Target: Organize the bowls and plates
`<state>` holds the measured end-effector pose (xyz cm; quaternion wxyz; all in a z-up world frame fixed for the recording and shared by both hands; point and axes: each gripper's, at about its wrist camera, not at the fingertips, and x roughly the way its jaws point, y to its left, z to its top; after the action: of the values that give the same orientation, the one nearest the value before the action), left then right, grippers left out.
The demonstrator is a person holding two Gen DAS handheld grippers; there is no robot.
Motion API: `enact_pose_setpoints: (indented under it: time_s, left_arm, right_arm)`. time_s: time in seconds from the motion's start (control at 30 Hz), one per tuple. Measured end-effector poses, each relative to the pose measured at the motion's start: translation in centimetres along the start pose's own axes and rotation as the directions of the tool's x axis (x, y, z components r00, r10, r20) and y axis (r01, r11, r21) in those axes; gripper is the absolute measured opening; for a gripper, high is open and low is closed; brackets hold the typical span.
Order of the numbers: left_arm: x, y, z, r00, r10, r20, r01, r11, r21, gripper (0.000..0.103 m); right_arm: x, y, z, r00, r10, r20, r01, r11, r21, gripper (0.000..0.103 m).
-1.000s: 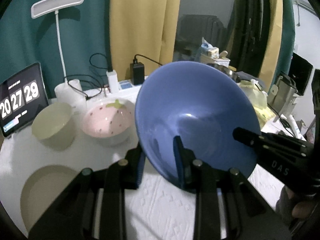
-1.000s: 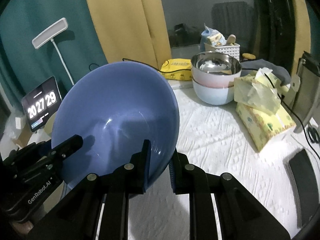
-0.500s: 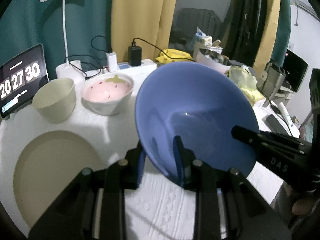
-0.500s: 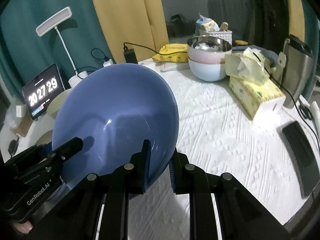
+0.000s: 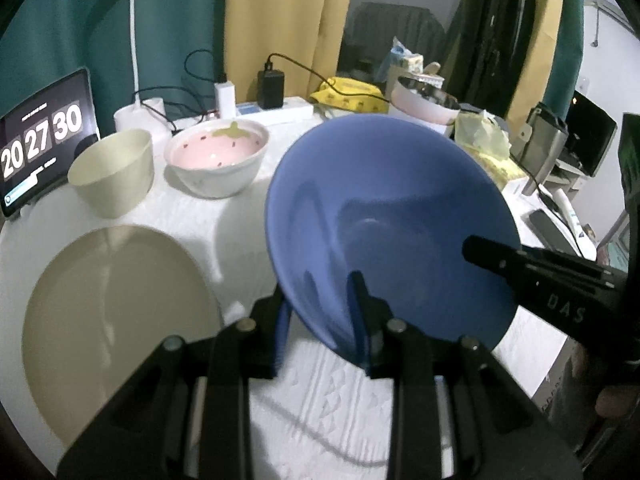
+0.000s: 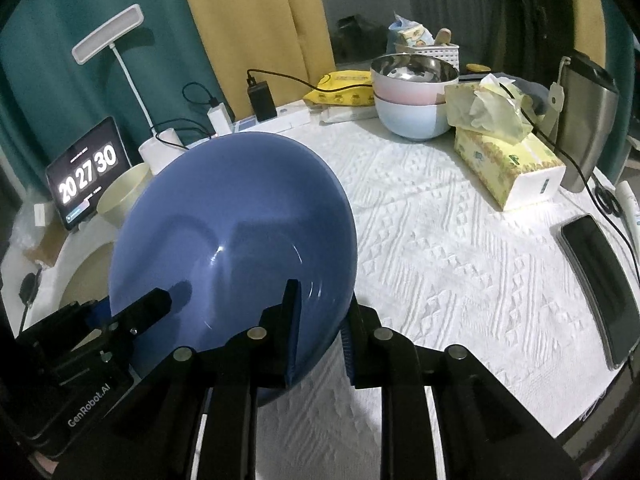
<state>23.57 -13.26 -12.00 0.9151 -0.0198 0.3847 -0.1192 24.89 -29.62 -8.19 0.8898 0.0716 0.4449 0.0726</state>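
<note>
Blue bowl (image 6: 240, 240) tilted, mouth toward cameras (both grippers clamp rim).

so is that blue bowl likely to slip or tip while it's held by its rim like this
Probably stiff: the blue bowl keeps its shape, tilted, with the left claw and right claw each pinching its rim. The glossy glaze suggests it could slip. The wide flare beyond each grip may make it twist.

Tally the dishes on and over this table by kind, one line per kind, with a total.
Bowls: 5 – blue bowl held by both tongs, cream bowl, strawberry bowl, and the steel-lined pink bowl nested in a pale blue bowl.
Plates: 1 – beige plate.
Total: 6
</note>
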Motion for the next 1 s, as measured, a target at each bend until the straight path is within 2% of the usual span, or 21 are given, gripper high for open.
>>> enact_pose_setpoints:
  time_s: [0.5, 0.6, 0.7, 0.77, 1.0]
  left_arm:
    - [-0.8, 0.7, -0.5, 1.0, 0.003, -0.016, -0.003, 1.0, -0.018, 0.03]
    - [-1.3, 0.9, -0.4, 1.0, -0.002, -0.003, 0.002, 1.0, -0.019, 0.033]
    - [-1.8, 1.3, -0.2, 1.0, -0.009, 0.008, 0.009, 1.0, -0.028, 0.038]
    - [-2.3, 1.7, 0.0, 1.0, -0.005, 0.029, 0.006, 0.999, -0.033, 0.045]
    - [-3.8, 3.3, 0.8, 0.997, 0.019, 0.073, -0.014, 0.998, -0.066, 0.045]
  right_arm:
    - [0.4, 1.0, 0.2, 0.999, -0.014, -0.028, 0.013, 0.999, -0.039, 0.027]
    - [0.1, 0.9, 0.5, 0.999, -0.035, -0.008, 0.034, 0.998, -0.044, 0.036]
    - [-0.2, 0.9, 0.9, 0.999, -0.044, 0.001, 0.044, 0.998, -0.046, 0.036]
    - [-0.5, 1.0, 1.3, 0.999, -0.048, 0.01, 0.048, 0.998, -0.051, 0.036]
    - [-1.4, 1.9, 2.5, 0.998, -0.05, 0.042, 0.053, 0.996, -0.075, 0.036]
